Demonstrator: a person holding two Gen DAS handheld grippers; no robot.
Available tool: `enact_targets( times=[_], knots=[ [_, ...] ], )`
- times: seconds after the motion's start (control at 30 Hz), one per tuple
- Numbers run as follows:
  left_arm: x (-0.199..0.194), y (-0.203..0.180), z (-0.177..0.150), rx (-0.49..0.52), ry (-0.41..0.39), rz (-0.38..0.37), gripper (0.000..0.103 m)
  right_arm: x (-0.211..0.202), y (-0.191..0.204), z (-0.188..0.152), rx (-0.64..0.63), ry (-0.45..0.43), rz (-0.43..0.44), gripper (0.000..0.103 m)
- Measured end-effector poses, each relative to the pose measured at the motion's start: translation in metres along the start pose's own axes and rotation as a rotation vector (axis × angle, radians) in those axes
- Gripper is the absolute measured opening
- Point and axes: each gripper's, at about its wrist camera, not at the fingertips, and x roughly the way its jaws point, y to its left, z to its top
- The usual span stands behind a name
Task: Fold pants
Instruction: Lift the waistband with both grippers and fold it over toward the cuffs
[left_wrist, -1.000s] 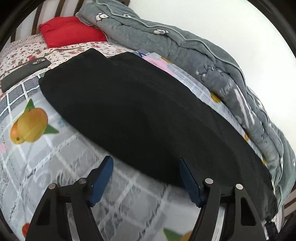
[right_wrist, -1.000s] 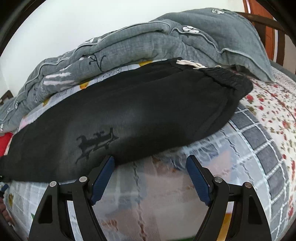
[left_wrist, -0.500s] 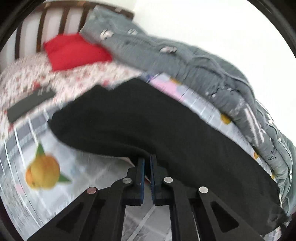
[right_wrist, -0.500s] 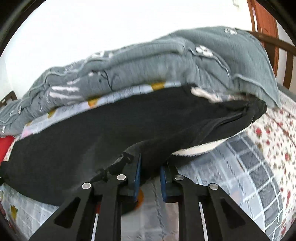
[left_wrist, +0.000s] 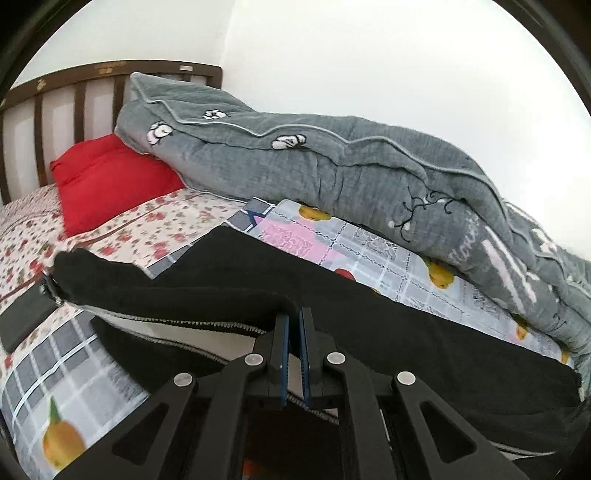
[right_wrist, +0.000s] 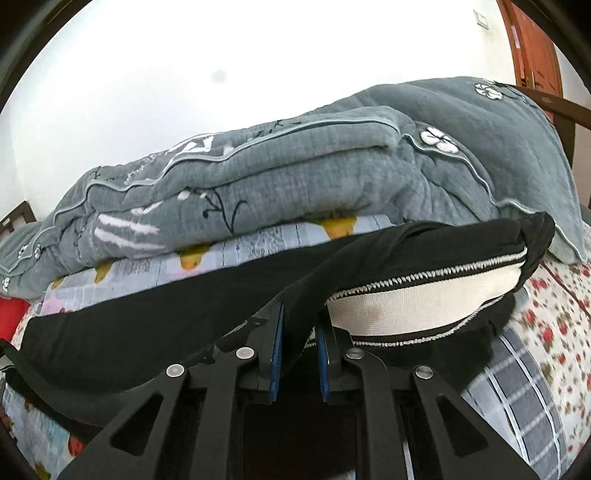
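Note:
Black pants (left_wrist: 388, 317) lie lengthwise on the bed. My left gripper (left_wrist: 294, 325) is shut on their near edge toward the leg end and holds it lifted, showing a stitched inner seam. In the right wrist view the pants (right_wrist: 177, 325) span the frame. My right gripper (right_wrist: 299, 325) is shut on their near edge by the waistband, raised so the white inner waistband lining (right_wrist: 417, 299) shows.
A grey quilt (left_wrist: 351, 173) is heaped along the far side by the white wall and also shows in the right wrist view (right_wrist: 295, 166). A red pillow (left_wrist: 107, 181) rests at the wooden headboard (left_wrist: 74, 88). A dark flat object (left_wrist: 22, 321) lies left on the fruit-print sheet (left_wrist: 62, 391).
Both grippers went from open at the pants' near edge to shut on it. They have since lifted that edge, exposing the inner seam and white waistband lining.

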Motion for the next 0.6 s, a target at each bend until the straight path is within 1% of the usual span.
enact_targets(
  times=[0.17, 0.37, 0.43, 0.53, 0.6],
  knots=[
    [0.032, -0.013, 0.006, 0.026, -0.011, 0.012, 0.006, 0.031, 0.008, 0.013, 0.023, -0.003, -0.016, 0.015],
    [0.063, -0.019, 0.012, 0.006, -0.013, 0.011, 0.006, 0.063, 0.021, 0.027, 0.023, -0.008, -0.047, 0.015],
    [0.069, -0.019, 0.011, 0.004, -0.021, 0.004, 0.006, 0.069, 0.022, 0.028, 0.039, -0.018, -0.045, 0.016],
    [0.077, -0.017, 0.006, -0.012, -0.027, -0.016, 0.006, 0.077, 0.017, 0.025, 0.088, -0.04, -0.016, 0.016],
    [0.081, -0.017, 0.003, -0.014, -0.019, -0.017, 0.007, 0.079, 0.017, 0.023, 0.097, -0.05, -0.008, 0.017]
  ],
)
